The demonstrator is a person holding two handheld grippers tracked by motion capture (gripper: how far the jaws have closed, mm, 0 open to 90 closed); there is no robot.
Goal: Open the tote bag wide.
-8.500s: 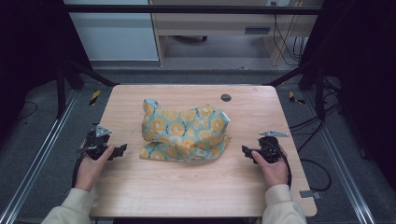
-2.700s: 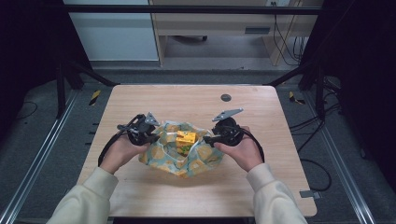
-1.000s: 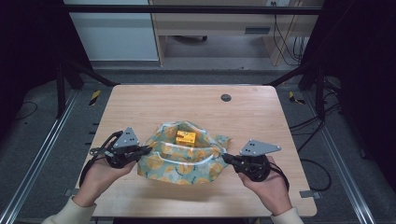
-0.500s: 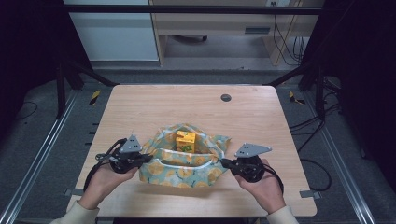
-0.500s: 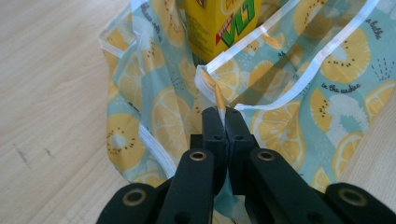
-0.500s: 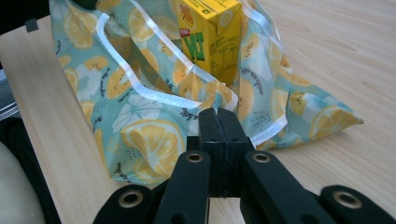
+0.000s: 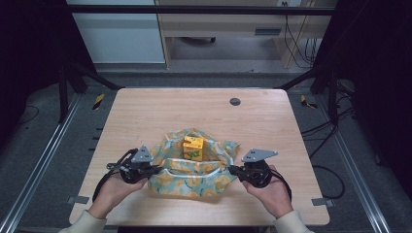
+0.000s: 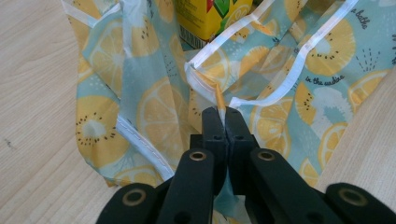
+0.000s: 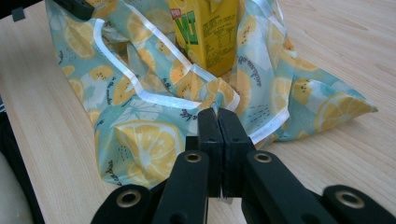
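A teal cloth bag (image 7: 194, 174) printed with lemon and kiwi slices lies open on the wooden table (image 7: 204, 114), near its front edge. A yellow juice carton (image 7: 193, 147) stands upright inside it, also seen in the left gripper view (image 8: 212, 16) and the right gripper view (image 9: 210, 32). My left gripper (image 7: 156, 170) is shut on the bag's left rim; its own view shows the white-hemmed edge (image 8: 219, 100) pinched between the jaws (image 8: 223, 116). My right gripper (image 7: 232, 170) is shut on the bag's right rim, the fabric (image 9: 212, 100) caught at the jaw tips (image 9: 218, 114).
A small dark round grommet (image 7: 235, 101) sits in the tabletop at the back. Metal rails (image 7: 43, 160) run along both sides of the table. A cabinet (image 7: 116, 29) and a desk with cables stand beyond the far edge.
Both grippers have sunk toward the table and come a little nearer the front edge, pulling the bag's mouth lower and wider. The carton still stands inside.
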